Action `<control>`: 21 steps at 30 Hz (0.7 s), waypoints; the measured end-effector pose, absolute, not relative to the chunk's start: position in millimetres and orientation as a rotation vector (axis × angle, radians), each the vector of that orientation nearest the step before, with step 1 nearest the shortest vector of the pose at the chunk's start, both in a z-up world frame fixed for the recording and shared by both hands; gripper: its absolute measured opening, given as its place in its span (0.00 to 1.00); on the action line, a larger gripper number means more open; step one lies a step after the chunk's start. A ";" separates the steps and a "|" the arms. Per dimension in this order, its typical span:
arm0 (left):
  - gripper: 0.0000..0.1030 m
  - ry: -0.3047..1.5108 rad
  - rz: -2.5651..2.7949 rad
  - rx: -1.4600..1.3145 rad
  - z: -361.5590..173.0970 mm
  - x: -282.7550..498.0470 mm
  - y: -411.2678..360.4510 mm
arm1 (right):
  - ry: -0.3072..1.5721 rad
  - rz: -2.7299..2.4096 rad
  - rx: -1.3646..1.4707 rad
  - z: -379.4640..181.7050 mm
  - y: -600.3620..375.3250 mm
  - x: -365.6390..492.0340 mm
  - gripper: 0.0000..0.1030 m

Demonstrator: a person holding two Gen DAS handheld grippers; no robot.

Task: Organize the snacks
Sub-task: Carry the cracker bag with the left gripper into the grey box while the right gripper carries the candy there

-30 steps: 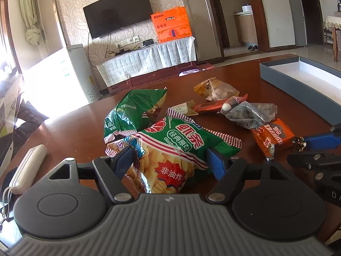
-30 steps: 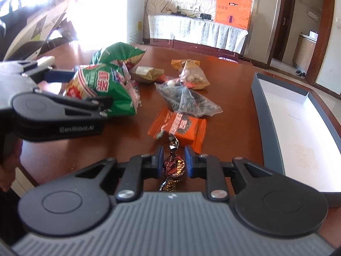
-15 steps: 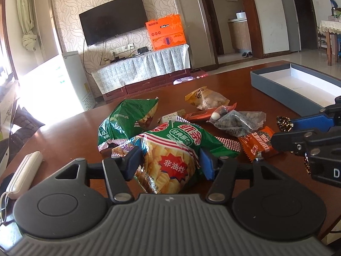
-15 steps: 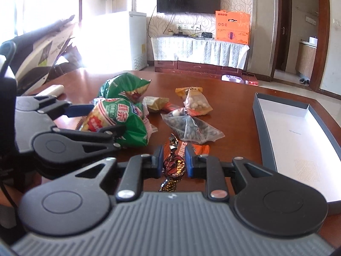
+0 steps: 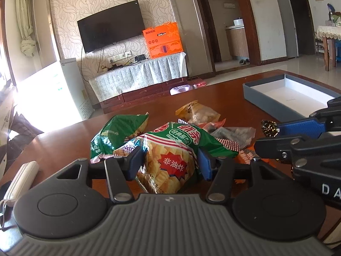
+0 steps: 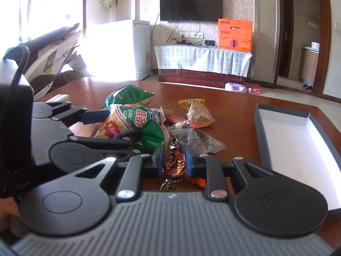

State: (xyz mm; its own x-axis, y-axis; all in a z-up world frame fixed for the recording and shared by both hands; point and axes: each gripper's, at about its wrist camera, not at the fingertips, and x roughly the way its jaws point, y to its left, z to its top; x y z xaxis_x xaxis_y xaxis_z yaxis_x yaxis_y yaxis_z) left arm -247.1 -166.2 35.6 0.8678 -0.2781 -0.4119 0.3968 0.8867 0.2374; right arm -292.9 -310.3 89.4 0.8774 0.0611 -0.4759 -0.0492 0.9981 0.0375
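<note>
Snacks are in both of your tongs at this moment, so the step in hand looks like the carry toward the box. Your left tongs (image 5: 168, 163) are closed on the big green crisp bag (image 5: 170, 149), pressing it at its lower part, and the bag seems lifted off the bench (image 5: 223, 98). Your right tongs (image 6: 174, 163) are clamped on a wrapped candy (image 6: 173, 166), with its twisted ends sticking out above and below the pads. The open grey box (image 6: 298, 140) lies on the bench at your right side, well apart from the pile, and its white floor carries no snack yet. On the bench there remain the second green bag (image 5: 119, 130), the yellow nut packet (image 6: 197, 112), the clear packet of dark seeds (image 6: 198, 138) and an orange packet (image 6: 197, 181), partly hidden by the right tongs. For the next move I think you need to bring the right tongs over the box wall first, lower the candy near the floor and only then open. The crisp bag is wide and soft, so keep it level when it follows.
</note>
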 end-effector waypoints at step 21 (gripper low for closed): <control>0.59 0.346 -0.419 0.291 46.6 -216.9 -233.5 | 0.426 -0.054 0.055 105.0 -367.5 -287.2 0.23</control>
